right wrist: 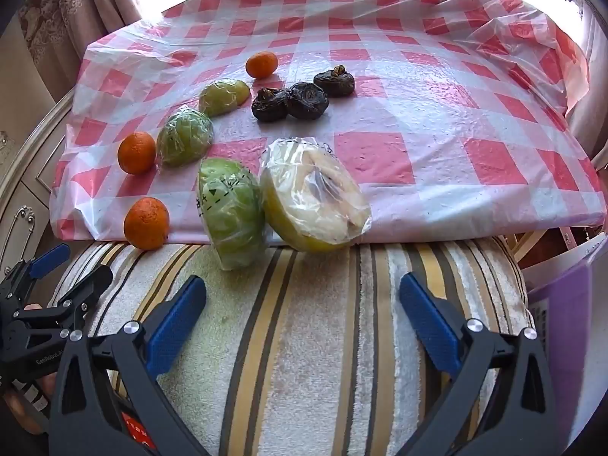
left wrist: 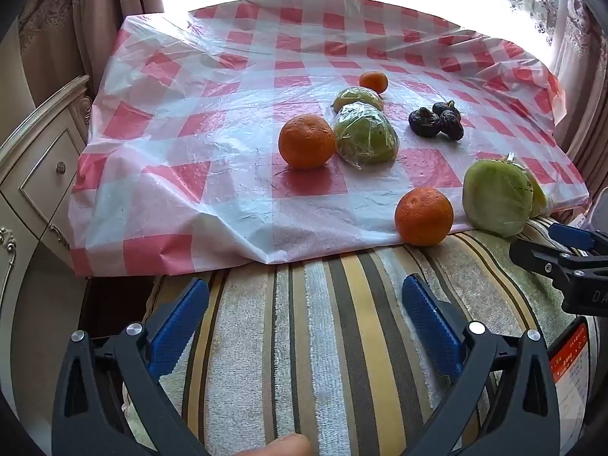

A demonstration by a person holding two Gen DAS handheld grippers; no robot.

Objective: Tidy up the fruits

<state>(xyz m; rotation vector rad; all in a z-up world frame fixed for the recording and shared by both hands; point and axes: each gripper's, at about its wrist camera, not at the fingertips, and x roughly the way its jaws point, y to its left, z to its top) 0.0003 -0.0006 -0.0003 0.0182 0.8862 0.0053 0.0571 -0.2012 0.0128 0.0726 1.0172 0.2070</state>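
Note:
Fruits lie on a red-and-white checked plastic cloth (left wrist: pixel 235 87). Three oranges show: a near one (left wrist: pixel 423 216) (right wrist: pixel 146 222) at the cloth's front edge, a middle one (left wrist: pixel 307 141) (right wrist: pixel 136 152), a small far one (left wrist: pixel 373 81) (right wrist: pixel 261 64). Several wrapped green fruits lie among them: (left wrist: pixel 365 137), (left wrist: pixel 357 97), (left wrist: pixel 497 197), (right wrist: pixel 231 212). A wrapped cut yellow fruit (right wrist: pixel 315 201) leans beside the nearest green one. Three dark wrinkled fruits (left wrist: pixel 437 119) (right wrist: pixel 300 98) sit together. My left gripper (left wrist: pixel 304 300) (right wrist: pixel 68 266) is open and empty over the striped towel. My right gripper (right wrist: pixel 302 300) is open and empty.
A striped towel (right wrist: pixel 323 342) covers the cushion in front of the cloth. A cream cabinet with drawers (left wrist: pixel 34 174) stands at the left. Curtains (left wrist: pixel 95 7) and a bright window are behind. A purple basket (right wrist: pixel 562 323) sits at the right.

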